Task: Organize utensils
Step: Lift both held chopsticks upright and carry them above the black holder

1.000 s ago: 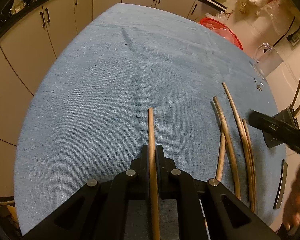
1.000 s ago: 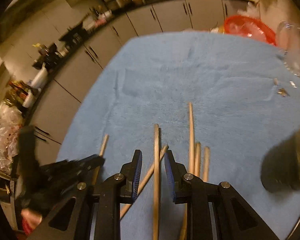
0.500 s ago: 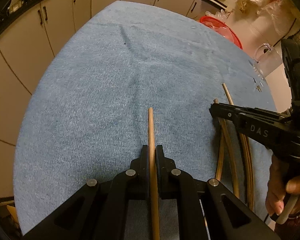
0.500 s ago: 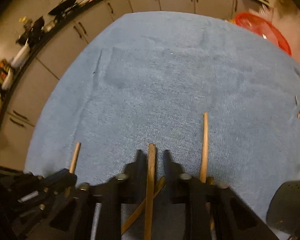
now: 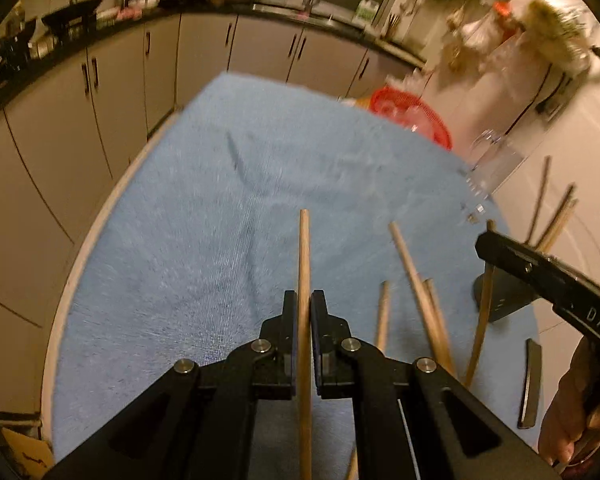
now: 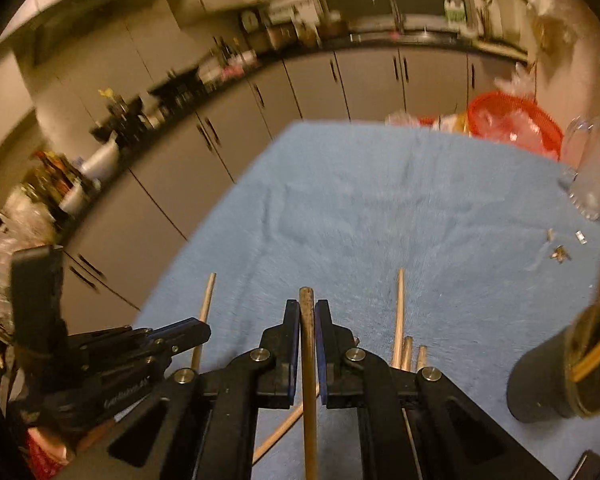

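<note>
Both jaws clamp a chopstick each: left gripper [image 5: 304, 312] and right gripper [image 6: 307, 320], above the blue-clothed table [image 5: 188, 240]. Light, stiff, slick sticks; mid-shaft grip suits. Holder [image 6: 556, 376] waits near the table's right edge.

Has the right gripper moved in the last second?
Yes. The right gripper, shut on a wooden chopstick, has lifted and tilted up: the blue cloth sits lower in its view.

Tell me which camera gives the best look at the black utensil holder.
The right wrist view: the black utensil holder shows its wall, open mouth and a chopstick inside. The left wrist view catches only part of it, behind the right gripper.
</note>
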Demonstrator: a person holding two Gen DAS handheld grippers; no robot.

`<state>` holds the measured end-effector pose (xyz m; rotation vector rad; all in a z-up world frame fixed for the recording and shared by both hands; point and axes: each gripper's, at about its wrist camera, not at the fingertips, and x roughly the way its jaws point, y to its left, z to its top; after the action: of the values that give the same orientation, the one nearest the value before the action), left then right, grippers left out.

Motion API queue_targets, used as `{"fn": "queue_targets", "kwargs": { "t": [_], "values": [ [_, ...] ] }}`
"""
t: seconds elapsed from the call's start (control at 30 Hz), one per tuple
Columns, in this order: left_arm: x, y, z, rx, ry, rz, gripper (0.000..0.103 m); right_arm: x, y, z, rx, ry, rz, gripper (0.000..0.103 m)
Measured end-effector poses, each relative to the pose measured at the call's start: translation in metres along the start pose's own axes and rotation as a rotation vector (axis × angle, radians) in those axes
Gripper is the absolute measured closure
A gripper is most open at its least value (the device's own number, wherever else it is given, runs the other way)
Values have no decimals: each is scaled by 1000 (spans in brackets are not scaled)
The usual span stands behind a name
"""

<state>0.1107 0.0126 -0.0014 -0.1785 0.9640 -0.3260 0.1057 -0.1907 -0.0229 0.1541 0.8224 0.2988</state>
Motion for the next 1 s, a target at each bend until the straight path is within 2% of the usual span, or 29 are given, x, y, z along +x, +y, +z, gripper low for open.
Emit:
{"fn": "queue_targets", "kwargs": {
  "t": [0.13, 0.33, 0.53, 1.0],
  "values": [
    [-33, -14, -1, 35, -69, -13, 96, -34, 7, -9, -3, -91, 12, 95],
    [-58, -26, -1, 66, -121, -22, 96, -71, 17, -20, -23, -184, -5, 95],
    [-75, -34, -3, 89, -151, -22, 96, -86, 15, -24, -7, -225, -9, 95],
    [-86, -47, -2, 110, -180, -18, 96, -111, 3, -26, 21, -296, -21, 95]
  ]
}}
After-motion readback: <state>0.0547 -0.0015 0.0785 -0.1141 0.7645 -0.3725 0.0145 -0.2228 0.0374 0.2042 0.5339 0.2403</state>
